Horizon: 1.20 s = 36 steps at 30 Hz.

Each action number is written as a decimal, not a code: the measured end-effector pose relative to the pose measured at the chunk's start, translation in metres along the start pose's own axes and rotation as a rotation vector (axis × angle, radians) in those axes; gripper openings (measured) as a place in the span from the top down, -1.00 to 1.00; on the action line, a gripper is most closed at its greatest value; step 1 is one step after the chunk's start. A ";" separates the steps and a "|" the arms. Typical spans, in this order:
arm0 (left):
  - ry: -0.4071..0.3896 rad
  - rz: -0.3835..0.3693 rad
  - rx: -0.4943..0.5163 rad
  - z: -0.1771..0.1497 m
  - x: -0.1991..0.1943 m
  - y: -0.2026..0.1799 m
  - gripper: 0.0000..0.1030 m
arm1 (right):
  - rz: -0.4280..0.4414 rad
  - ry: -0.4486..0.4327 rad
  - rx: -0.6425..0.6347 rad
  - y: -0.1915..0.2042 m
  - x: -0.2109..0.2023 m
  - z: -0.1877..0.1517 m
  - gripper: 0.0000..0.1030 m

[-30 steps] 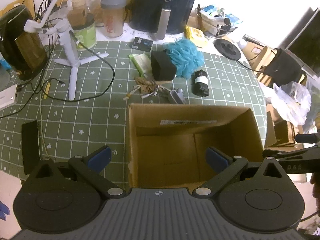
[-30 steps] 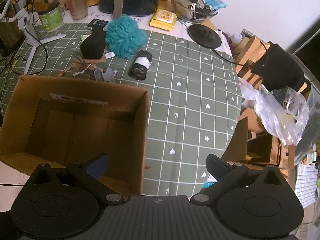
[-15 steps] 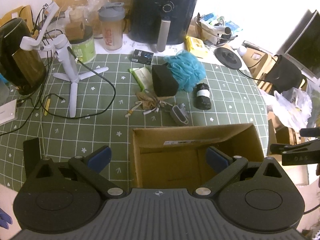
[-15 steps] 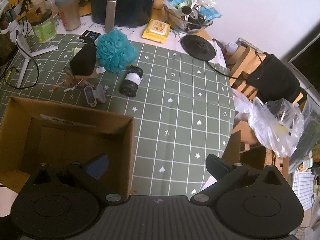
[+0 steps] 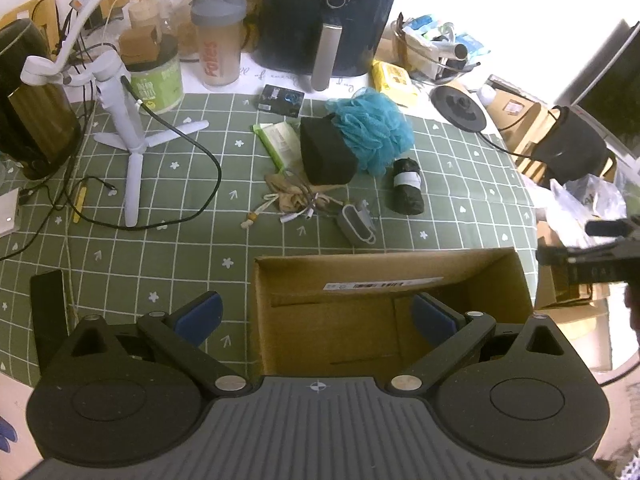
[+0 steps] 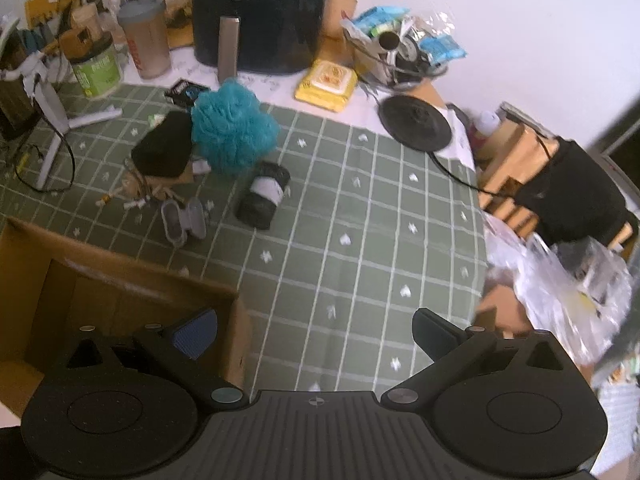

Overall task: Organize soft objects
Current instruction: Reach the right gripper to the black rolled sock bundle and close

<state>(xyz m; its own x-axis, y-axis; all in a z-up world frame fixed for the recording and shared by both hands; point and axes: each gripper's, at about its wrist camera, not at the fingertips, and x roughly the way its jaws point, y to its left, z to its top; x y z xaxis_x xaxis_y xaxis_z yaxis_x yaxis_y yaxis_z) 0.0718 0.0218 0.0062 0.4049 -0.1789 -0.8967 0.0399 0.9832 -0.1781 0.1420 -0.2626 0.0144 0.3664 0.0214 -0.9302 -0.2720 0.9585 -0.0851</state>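
Observation:
An open, empty cardboard box (image 5: 384, 276) sits at the near edge of the green checked tablecloth; it also shows in the right wrist view (image 6: 120, 280). Beyond it lie a teal bath pouf (image 5: 372, 128) (image 6: 232, 132), a black sponge block (image 5: 326, 152) (image 6: 162, 148), a black roll with a white band (image 5: 407, 186) (image 6: 262, 196) and a grey case (image 5: 356, 222) (image 6: 182, 220). My left gripper (image 5: 316, 316) is open and empty above the box's near side. My right gripper (image 6: 314, 332) is open and empty over the cloth, right of the box.
A white tripod (image 5: 128, 140) with a black cable stands at the left. A black air fryer (image 5: 328, 20), shaker bottle (image 5: 218, 40) and green jar (image 5: 156, 76) line the back. A tan cord tangle (image 5: 292, 200) lies near the sponge. A phone (image 5: 48, 312) lies near left.
Both grippers have pulled back and risen, so the box sits lower in the views and more of the table shows. The right wrist view is now blurred from motion.

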 end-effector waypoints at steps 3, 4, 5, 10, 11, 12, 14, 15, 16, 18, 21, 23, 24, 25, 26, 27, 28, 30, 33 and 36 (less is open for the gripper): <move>0.004 0.021 -0.006 0.001 0.003 0.000 -1.00 | 0.025 -0.041 -0.011 -0.009 0.014 0.007 -1.00; 0.004 0.028 -0.008 0.002 0.004 0.000 -1.00 | 0.030 -0.049 -0.012 -0.012 0.019 0.009 -1.00; 0.003 0.031 -0.014 0.002 0.005 0.001 -1.00 | 0.035 -0.056 -0.013 -0.014 0.026 0.013 -1.00; 0.008 0.047 -0.038 0.001 0.009 0.006 -1.00 | 0.104 -0.111 0.014 -0.027 0.055 0.028 -1.00; 0.006 0.052 -0.039 0.001 0.009 0.007 -1.00 | 0.126 -0.129 0.014 -0.029 0.062 0.030 -1.00; 0.001 0.057 -0.038 0.000 0.009 0.007 -1.00 | 0.144 -0.147 0.009 -0.029 0.068 0.031 -1.00; -0.016 0.074 -0.018 -0.003 0.008 0.005 -1.00 | 0.163 -0.171 -0.004 -0.029 0.081 0.035 -1.00; -0.025 0.082 -0.003 -0.004 0.008 0.004 -1.00 | 0.171 -0.172 -0.010 -0.028 0.089 0.038 -1.00; -0.030 0.092 0.008 -0.006 0.007 0.004 -1.00 | 0.186 -0.173 -0.010 -0.027 0.096 0.041 -1.00; -0.039 0.089 0.008 -0.008 0.006 0.005 -1.00 | 0.223 -0.175 -0.012 -0.027 0.111 0.046 -1.00; -0.060 0.060 -0.012 -0.014 0.003 0.010 -1.00 | 0.255 -0.177 -0.016 -0.023 0.133 0.052 -1.00; -0.056 0.039 -0.026 -0.017 0.002 0.013 -1.00 | 0.276 -0.174 -0.018 -0.020 0.149 0.054 -1.00; -0.049 0.032 -0.031 -0.018 0.002 0.015 -1.00 | 0.283 -0.173 -0.018 -0.018 0.157 0.055 -1.00; -0.043 0.029 -0.035 -0.019 0.002 0.016 -1.00 | 0.288 -0.170 -0.014 -0.017 0.166 0.056 -0.99; -0.039 0.024 -0.039 -0.020 0.002 0.017 -1.00 | 0.297 -0.166 -0.008 -0.015 0.173 0.057 -0.99; -0.037 0.019 -0.043 -0.022 0.002 0.018 -1.00 | 0.310 -0.160 0.000 -0.013 0.180 0.057 -0.97; -0.036 0.012 -0.047 -0.024 0.002 0.019 -1.00 | 0.323 -0.157 0.008 -0.012 0.187 0.058 -0.91; -0.030 -0.014 -0.056 -0.026 0.001 0.022 -1.00 | 0.340 -0.155 0.017 -0.007 0.196 0.059 -0.82; -0.033 -0.029 -0.090 -0.030 0.000 0.027 -1.00 | 0.346 -0.153 0.011 0.001 0.210 0.062 -0.75; -0.035 -0.024 -0.111 -0.032 -0.001 0.030 -1.00 | 0.352 -0.131 0.011 0.009 0.223 0.065 -0.57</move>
<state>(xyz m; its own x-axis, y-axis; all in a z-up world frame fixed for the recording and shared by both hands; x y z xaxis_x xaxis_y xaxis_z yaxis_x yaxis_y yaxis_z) 0.0438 0.0506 -0.0116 0.4368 -0.1987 -0.8773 -0.0504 0.9684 -0.2444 0.2790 -0.2309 -0.1708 0.3627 0.3858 -0.8483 -0.3920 0.8890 0.2367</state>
